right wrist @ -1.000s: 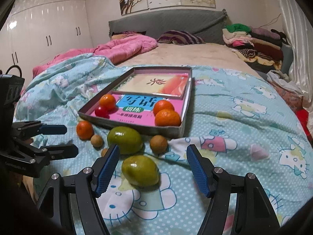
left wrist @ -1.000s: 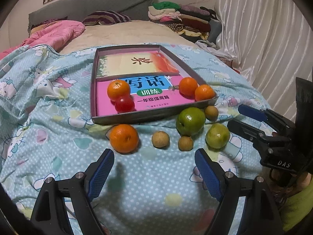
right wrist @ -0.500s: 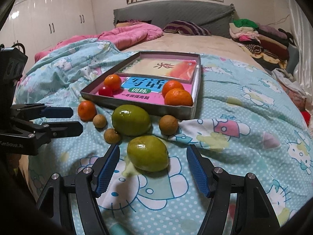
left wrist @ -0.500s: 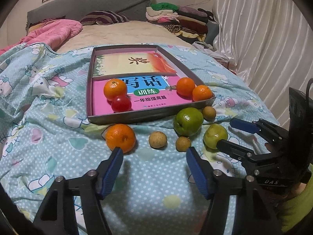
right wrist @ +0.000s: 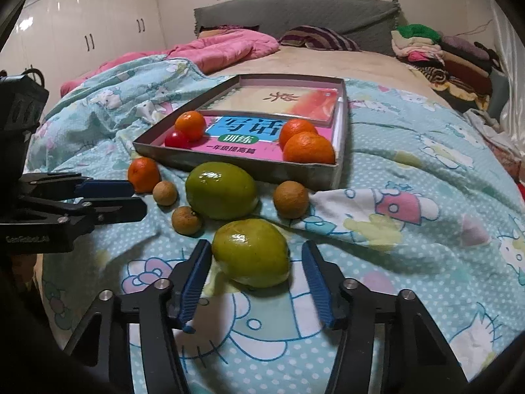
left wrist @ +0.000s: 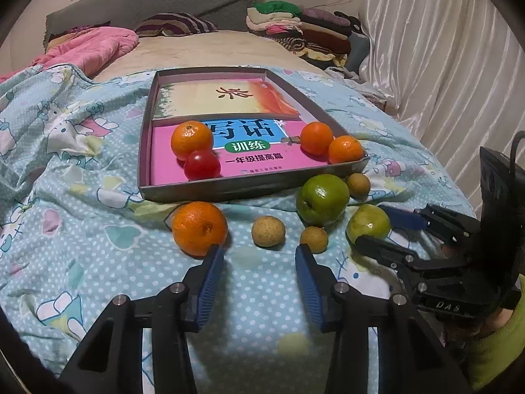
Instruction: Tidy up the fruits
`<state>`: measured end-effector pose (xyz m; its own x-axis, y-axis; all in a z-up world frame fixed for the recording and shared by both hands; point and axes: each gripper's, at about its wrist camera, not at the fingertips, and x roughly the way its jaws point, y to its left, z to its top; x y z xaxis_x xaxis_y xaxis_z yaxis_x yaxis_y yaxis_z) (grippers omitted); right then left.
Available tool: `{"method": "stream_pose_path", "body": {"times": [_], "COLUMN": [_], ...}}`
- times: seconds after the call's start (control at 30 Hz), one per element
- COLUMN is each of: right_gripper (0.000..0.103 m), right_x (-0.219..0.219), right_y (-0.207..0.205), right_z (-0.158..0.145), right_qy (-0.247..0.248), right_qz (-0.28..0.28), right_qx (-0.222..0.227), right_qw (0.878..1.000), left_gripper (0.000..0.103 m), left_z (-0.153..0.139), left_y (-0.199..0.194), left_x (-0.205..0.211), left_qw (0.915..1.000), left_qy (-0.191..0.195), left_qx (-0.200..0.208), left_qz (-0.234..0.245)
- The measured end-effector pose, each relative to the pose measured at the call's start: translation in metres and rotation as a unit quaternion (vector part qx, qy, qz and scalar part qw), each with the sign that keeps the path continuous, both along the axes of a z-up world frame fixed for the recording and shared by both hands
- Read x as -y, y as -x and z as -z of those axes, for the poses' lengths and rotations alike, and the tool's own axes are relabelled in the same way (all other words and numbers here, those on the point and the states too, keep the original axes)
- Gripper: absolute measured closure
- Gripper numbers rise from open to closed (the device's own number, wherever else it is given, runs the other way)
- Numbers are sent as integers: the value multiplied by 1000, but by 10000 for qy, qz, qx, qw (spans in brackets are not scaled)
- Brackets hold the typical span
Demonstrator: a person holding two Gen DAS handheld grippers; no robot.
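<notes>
A shallow grey box (left wrist: 252,187) (right wrist: 242,167) lies on the bed, holding books, three oranges and a red tomato (left wrist: 201,164). In front of it lie a loose orange (left wrist: 199,228), three small brown fruits and two green fruits. My left gripper (left wrist: 259,257) is open, just short of a brown fruit (left wrist: 268,230), with the orange at its left fingertip. My right gripper (right wrist: 256,256) is open with the nearer green fruit (right wrist: 251,257) (left wrist: 368,224) between its fingers. The other green fruit (right wrist: 220,190) lies just behind it.
The bed has a light blue cartoon-print quilt (left wrist: 65,216). A pink duvet (right wrist: 229,49) and folded clothes (left wrist: 295,29) lie at the far end. White curtains (left wrist: 452,65) hang at the right. White wardrobes (right wrist: 82,32) stand at the left.
Both grippers moved forward toward the fruits. The left jaws narrowed somewhat but stay open. The right gripper's fingers now flank the near green fruit.
</notes>
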<state>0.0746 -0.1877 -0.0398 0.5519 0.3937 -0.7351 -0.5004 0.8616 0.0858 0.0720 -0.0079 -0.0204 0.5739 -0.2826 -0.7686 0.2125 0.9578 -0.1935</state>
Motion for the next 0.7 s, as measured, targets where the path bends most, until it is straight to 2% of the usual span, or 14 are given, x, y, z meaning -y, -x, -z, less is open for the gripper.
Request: {"method": "stream_pose_path", "body": {"times": [0.13,0.3,0.57,0.7], "right_gripper": [51,52,52,52], "right_x": [-8,-4,12,13], "right_y": [0,-1,-6,-5], "right_z": [4,4,-2,-3], "right_qy": [182,55,-279,-284], "right_qz": [-37,35,250,262], "right_qx": [58,66,-8,3], "right_qw": [9998,10000,9993,9993], "left_gripper": [58,68,71,74], "left_z": [0,4,9,11], "left_y": [-4,-10,-17,-24], "left_x": [3,5,13,17], "left_qw": [10000,9999,9998,9999], "left_qy": [41,38,29,-44], "left_qx": [48,13,-51,-67], "left_qz": [74,108,165,102]}}
